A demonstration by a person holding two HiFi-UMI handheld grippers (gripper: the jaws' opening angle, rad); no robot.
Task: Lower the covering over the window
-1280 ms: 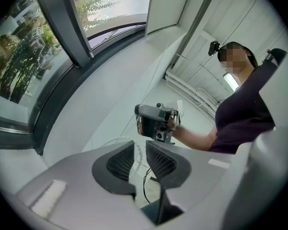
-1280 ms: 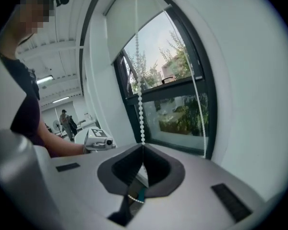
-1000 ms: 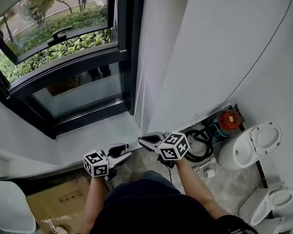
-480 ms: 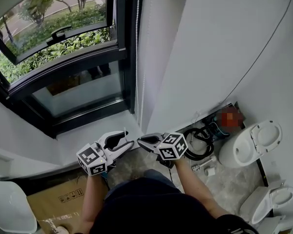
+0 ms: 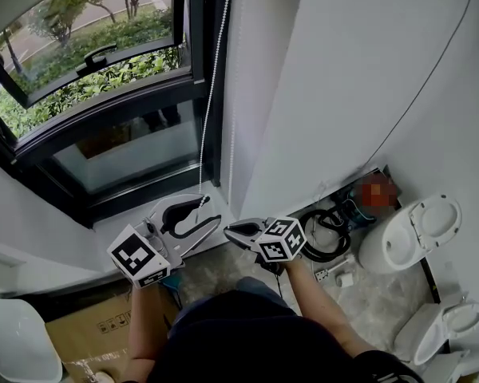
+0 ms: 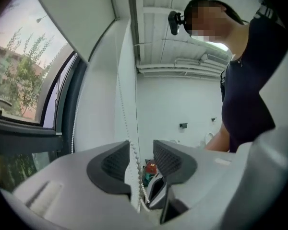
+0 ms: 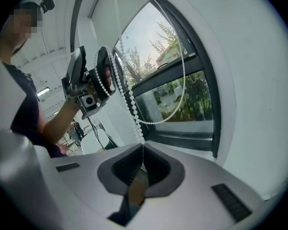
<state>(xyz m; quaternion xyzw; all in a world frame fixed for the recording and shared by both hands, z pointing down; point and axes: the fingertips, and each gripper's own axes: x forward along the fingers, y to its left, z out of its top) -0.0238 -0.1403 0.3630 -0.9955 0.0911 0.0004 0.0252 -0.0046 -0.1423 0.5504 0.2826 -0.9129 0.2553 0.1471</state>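
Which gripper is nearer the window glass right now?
Left. The left gripper is over the sill, just below the lower pane, jaws open around the bead chain. The right gripper sits further right, before the white wall, shut on that chain.

left gripper (image 5: 210, 211): jaws apart, bead chain (image 5: 212, 94) comes down to its upper jaw | right gripper (image 5: 228, 229): jaws together, just beside | window (image 5: 104, 70): sash tilted open

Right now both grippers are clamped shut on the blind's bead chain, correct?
Not quite. Only the right gripper is clamped shut on the bead chain. The left gripper view shows the left gripper open, with the chain running between its parted jaws.
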